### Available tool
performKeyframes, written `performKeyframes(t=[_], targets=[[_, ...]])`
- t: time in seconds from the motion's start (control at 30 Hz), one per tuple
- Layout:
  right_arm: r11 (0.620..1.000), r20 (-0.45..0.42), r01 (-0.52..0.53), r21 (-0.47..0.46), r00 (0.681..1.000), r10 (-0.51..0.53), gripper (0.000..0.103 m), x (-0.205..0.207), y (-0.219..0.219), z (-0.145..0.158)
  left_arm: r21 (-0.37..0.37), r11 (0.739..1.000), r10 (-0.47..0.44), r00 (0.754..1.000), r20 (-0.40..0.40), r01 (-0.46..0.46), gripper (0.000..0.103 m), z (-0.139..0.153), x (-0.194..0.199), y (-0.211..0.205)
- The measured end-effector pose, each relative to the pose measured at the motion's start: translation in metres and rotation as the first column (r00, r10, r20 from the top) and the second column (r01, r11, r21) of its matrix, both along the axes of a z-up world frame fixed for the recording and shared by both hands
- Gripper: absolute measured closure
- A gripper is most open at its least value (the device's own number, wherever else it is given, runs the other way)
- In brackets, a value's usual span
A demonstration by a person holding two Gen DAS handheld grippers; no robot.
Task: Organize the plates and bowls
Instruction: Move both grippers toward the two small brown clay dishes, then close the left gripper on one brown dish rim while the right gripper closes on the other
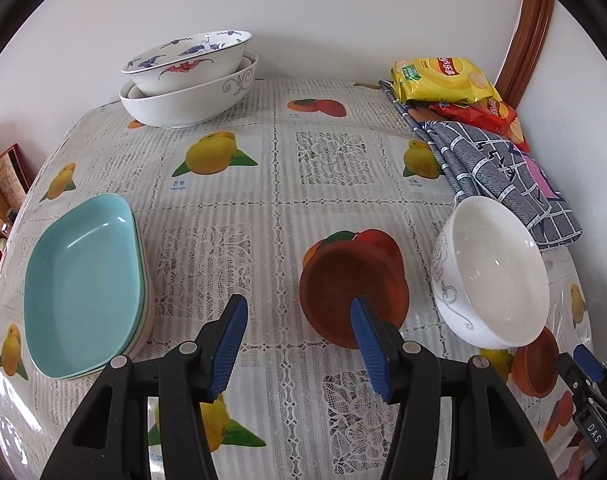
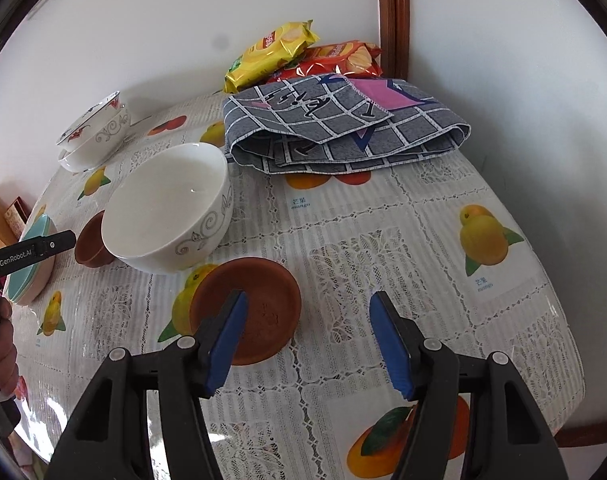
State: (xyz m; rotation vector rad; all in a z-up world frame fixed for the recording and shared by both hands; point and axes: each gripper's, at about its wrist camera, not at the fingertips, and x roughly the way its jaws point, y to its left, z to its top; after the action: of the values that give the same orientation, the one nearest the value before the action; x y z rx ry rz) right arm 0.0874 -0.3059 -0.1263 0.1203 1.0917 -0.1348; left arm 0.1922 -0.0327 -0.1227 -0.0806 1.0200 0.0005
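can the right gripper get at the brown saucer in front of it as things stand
Probably yes: the right gripper is open, the brown saucer lies just ahead by its left finger, and nothing sits on it; the white bowl stands behind.

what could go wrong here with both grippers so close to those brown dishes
The right gripper is open with one finger over the brown dish; closing now could pinch only its rim and tip it. That dish sits close beside the white bowl, so lifting it could knock the bowl. The left gripper hovers at the other brown dish, so the arms might collide.
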Motion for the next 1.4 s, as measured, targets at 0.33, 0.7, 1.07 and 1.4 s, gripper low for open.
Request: performKeyframes(t=[0.33,0.7,1.07,1.4], targets=[[1.000,-0.013,-0.012,0.002,1.000,0.013,0.056,0.005,0.006,-0.012,-0.030,1.000,-0.001,0.999,-0.041,0.000,0.051,-0.018,0.013,-0.002],[1.000,-0.020,0.007,0.018,1.000,-0.007,0.072,0.012,0.005,-0.022,-0.042,0.999,-0.024,0.998,-0.051,0.021,0.056,-0.029,0.019,-0.006],[0.999,-0.033,0.015,0.030,0.999,-0.014,0.087,0.018,0.008,-0.032,-0.072,0.997,-0.014,0.998,-0.054,0.010,0.068,-0.036,0.027,-0.002],[1.000,-0.026,0.009,0.020,1.000,-0.009,0.090,0.019,0.011,-0.030,-0.091,0.996,-0.021,0.999,-0.047,0.017,0.083,-0.036,0.029,-0.002]])
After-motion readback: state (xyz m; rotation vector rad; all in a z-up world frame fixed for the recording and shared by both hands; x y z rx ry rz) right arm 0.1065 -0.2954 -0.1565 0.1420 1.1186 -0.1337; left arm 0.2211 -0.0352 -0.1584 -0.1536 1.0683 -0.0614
